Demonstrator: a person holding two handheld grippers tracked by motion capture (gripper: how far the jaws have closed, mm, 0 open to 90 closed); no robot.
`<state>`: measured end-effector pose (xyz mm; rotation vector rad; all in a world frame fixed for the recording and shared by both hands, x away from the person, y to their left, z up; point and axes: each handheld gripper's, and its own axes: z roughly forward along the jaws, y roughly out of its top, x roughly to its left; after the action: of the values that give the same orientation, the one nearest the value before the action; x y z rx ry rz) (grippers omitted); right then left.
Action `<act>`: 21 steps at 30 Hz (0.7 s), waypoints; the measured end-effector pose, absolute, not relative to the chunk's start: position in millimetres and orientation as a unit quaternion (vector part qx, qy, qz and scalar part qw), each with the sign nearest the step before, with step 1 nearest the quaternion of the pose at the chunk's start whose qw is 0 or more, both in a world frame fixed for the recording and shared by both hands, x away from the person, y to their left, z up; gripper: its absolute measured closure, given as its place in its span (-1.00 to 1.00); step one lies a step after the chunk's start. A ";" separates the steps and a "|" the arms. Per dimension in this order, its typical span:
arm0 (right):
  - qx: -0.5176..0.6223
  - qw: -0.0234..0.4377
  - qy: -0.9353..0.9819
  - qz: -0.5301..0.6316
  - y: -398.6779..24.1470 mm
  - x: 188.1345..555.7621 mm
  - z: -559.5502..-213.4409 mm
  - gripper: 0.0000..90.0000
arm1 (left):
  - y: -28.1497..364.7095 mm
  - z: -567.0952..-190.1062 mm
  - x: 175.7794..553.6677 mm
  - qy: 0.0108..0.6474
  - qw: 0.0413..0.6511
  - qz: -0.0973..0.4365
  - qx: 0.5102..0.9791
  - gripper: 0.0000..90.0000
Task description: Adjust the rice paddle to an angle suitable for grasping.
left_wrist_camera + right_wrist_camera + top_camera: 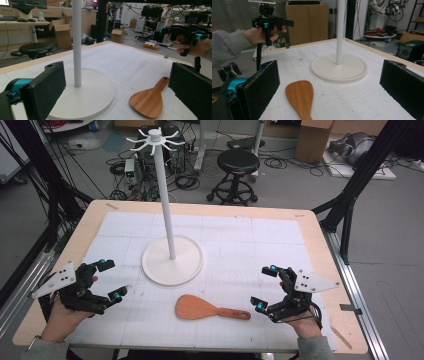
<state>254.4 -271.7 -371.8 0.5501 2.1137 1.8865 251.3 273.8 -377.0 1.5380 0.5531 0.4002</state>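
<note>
Two grippers, left [111, 280] and right [265, 288], jaws open, flank wooden spatula [210, 308]; white stand [172, 260] behind.

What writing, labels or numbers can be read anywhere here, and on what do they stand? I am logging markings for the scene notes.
None can be read.
White mat: ruled with a faint grid, no figures legible.
Wooden spatula: plain, no mark.
White hanger stand: plain.
Cardboard boxes in the background: any print is too blurred to read.

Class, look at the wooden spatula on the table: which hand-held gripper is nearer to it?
Right. The right hand-held gripper sits just past the handle end of the wooden spatula; the left hand-held gripper is farther from its blade.
</note>
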 end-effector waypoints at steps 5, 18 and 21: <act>0.190 0.121 0.731 0.644 -270.7 254.6 -372.4 -0.96 | 274.5 -376.8 251.2 0.248 0.665 0.178 0.682 -0.96; 0.204 0.108 0.740 0.632 -275.1 252.5 -372.8 -0.12 | 271.2 -378.3 251.8 0.251 0.666 0.171 0.681 -0.96; 0.192 0.114 0.744 0.630 -274.4 250.6 -372.9 0.16 | 270.5 -379.9 252.0 0.250 0.660 0.174 0.687 -0.96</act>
<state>250.6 -274.4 -372.9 0.5622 2.1821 1.8471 252.0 270.5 -379.9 1.5553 0.5655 0.3941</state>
